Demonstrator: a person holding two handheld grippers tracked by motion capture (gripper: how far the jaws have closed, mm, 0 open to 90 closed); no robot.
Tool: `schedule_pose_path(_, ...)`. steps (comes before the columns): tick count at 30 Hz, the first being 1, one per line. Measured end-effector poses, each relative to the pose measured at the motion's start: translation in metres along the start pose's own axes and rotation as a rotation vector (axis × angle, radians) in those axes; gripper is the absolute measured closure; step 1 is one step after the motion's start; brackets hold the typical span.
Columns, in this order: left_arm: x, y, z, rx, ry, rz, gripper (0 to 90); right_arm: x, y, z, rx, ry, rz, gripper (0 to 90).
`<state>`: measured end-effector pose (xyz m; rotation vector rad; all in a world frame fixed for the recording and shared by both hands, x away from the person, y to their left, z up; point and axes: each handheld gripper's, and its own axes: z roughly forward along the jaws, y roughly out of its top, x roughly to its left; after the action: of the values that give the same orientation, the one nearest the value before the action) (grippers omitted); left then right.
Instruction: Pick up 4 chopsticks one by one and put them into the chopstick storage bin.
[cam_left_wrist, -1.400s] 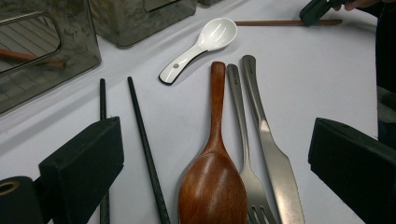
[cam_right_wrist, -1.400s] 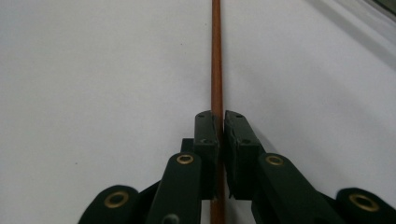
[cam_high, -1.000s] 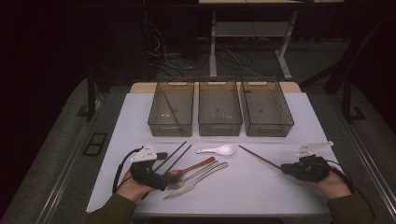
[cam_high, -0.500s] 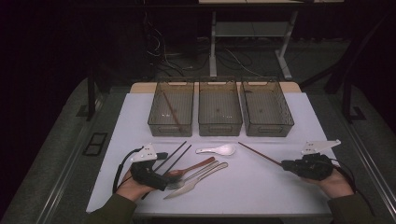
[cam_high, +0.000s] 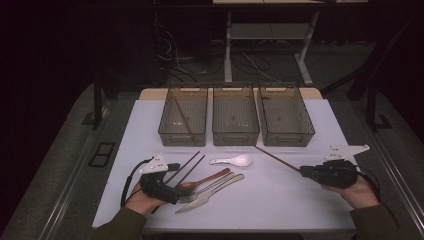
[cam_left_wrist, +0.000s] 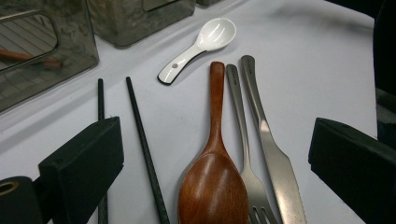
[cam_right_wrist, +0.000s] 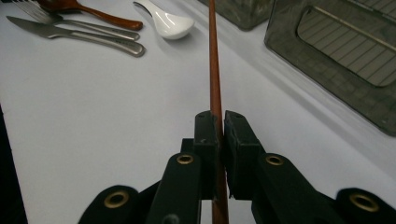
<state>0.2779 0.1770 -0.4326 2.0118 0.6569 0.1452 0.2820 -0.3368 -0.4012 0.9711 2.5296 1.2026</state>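
The right claw (cam_right_wrist: 219, 123) is clamped on a brown chopstick (cam_right_wrist: 214, 60), its two black jaws pressed against the stick from either side; in the high view this claw (cam_high: 306, 171) sits near the right edge of the white tabletop (cam_high: 300, 200), and the chopstick (cam_high: 277, 159) runs from it up and to the left, its far tip just in front of the right bin (cam_high: 286, 116). Whether the stick's far end touches the tabletop or hangs just above it cannot be told. The left claw (cam_left_wrist: 215, 154) stands wide open with nothing between its jaws, low over a cluster of cutlery; in the high view it (cam_high: 170, 192) lies at the lower left of the tabletop. Under and ahead of it lie a wooden spoon (cam_left_wrist: 212, 186), a fork (cam_left_wrist: 240, 135) and a table knife (cam_left_wrist: 268, 149), side by side and touching or nearly so, handles pointing away from the person. Two black chopsticks (cam_left_wrist: 140, 140) lie just to the left of the wooden spoon, roughly parallel. A white ceramic spoon (cam_left_wrist: 201, 46) lies apart from these, between the cutlery and the bins. Three clear bins stand in a row at the back: the left bin (cam_high: 184, 117) holds another brown chopstick (cam_high: 182, 117), lying slantwise, and the middle bin (cam_high: 235, 117) stands between the other two.
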Motion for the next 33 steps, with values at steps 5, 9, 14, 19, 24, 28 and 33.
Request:
schedule_pose_path(5,0.000,0.000,0.001,0.001,-0.002,0.005,2.2,0.000,0.007,0.000,-0.016,0.001,-0.003,83.4)
schedule_pose_path(9,-0.001,0.000,0.002,0.003,-0.003,0.002,2.2,0.001,0.014,0.000,-0.033,0.003,-0.010,83.4)
schedule_pose_path(14,-0.002,0.000,0.002,0.008,-0.004,0.006,2.3,0.001,0.023,0.001,-0.043,0.001,-0.011,83.4)
schedule_pose_path(19,-0.003,0.000,0.003,0.005,-0.004,0.002,2.3,-0.001,0.033,0.004,-0.056,-0.004,-0.005,83.4)
schedule_pose_path(24,-0.003,0.000,0.003,0.007,-0.004,0.005,2.3,-0.003,0.044,0.009,-0.058,-0.005,-0.002,83.4)
schedule_pose_path(28,-0.003,0.000,0.003,0.008,-0.007,0.006,2.3,-0.003,0.052,0.014,-0.057,-0.002,-0.008,83.4)
schedule_pose_path(33,-0.003,0.000,0.003,0.006,-0.009,0.005,2.3,-0.003,0.063,0.020,-0.059,-0.003,-0.011,83.4)
